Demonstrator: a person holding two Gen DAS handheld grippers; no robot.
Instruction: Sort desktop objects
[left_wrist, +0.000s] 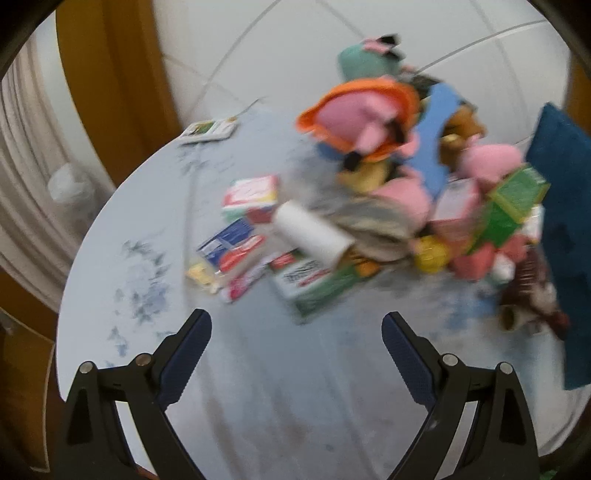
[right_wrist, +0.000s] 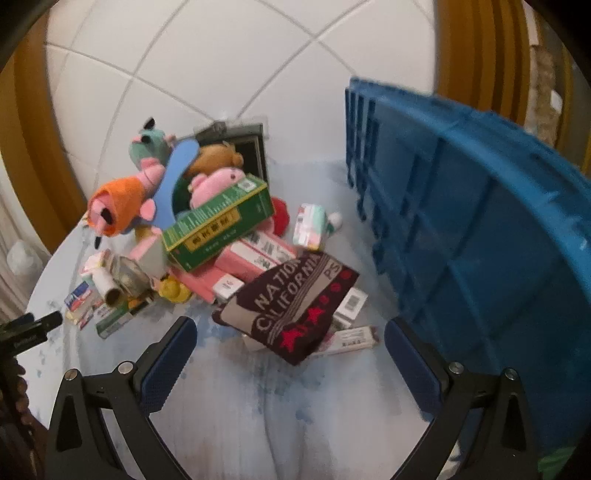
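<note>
We see a pile (right_wrist: 207, 221) heaped mid-table (right_wrist: 258, 406), plush toys (right_wrist: 118, 206) on top at its back, a box (right_wrist: 221, 225) leaning on them, a cloth (right_wrist: 291, 310) draped before it, a crate (right_wrist: 480, 229) to the right, small cartons (left_wrist: 243, 229) left.

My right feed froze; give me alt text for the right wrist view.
The open, empty right gripper hovers above a table, before a dark printed cloth fronting a heap of plush toys and boxes topped by a green box. A blue crate stands right.
</note>
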